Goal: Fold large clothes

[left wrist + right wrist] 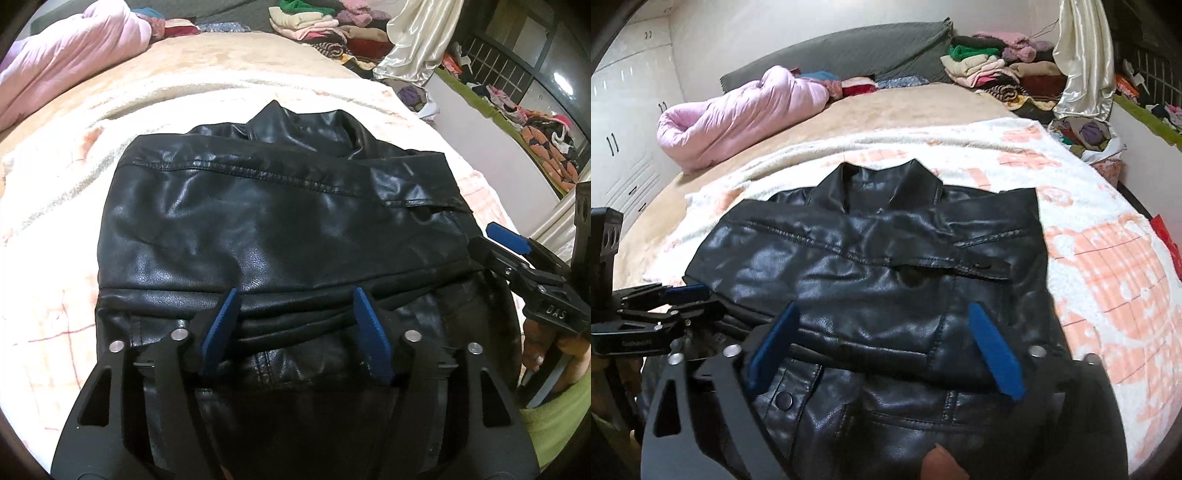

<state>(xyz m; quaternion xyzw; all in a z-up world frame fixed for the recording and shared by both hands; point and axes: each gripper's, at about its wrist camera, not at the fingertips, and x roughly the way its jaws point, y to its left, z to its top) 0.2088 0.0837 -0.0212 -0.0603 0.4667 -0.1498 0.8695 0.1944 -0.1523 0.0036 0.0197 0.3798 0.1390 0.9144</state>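
Your black leather jacket (871, 266) lies folded on the patterned blanket (1108, 266) covering the bed, collar pointing away from you, long axis running from you to the collar. Your left gripper (295, 317) and right gripper (886, 339) both stand apart over its near hem, clamping nothing.

Only one text can be read. In the left wrist view, at about 3 o'clock near the edge of the picture, the right gripper (496, 238) has a black body, and on this body stand the raised letters "DAS". In the right wrist view, at about 9 o'clock, the left gripper (687, 298) carries a similar raised mark on its black body, but it is too small and too dark to read. The black jacket (280, 221) shows no readable label in either view.
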